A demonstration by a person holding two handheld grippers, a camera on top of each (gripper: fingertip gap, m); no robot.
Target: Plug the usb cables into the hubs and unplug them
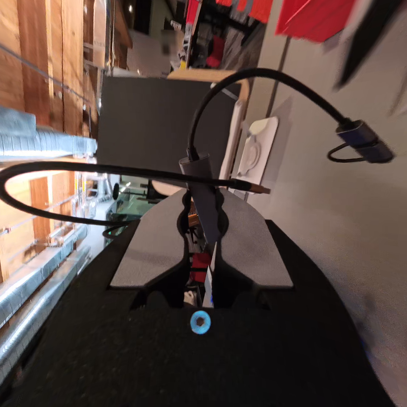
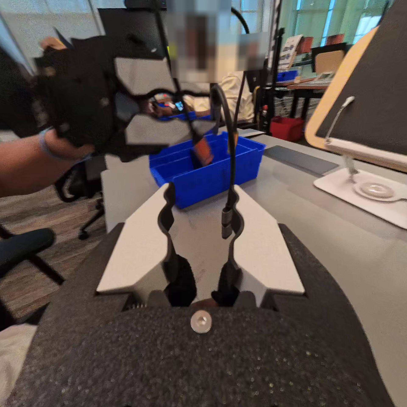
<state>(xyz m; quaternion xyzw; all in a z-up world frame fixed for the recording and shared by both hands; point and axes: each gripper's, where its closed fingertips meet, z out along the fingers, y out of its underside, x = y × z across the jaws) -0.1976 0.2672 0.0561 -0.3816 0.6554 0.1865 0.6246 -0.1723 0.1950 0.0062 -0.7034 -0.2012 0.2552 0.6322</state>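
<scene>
Matt grey adapter body (image 1: 201,198), likely metal; braided black cable (image 1: 264,74); glossy blue plastic bin (image 2: 211,176); smooth matt grey tabletop (image 2: 308,220); grainy black gripper housing.

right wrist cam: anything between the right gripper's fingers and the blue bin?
In the right wrist view, only bare grey tabletop lies between the open right gripper and the blue bin. A dangling cable plug hangs by the right-hand finger, off that line.

A grey table (image 2: 308,220) stands on wood-look flooring (image 2: 44,211), with bright windows (image 2: 312,19) behind.
</scene>
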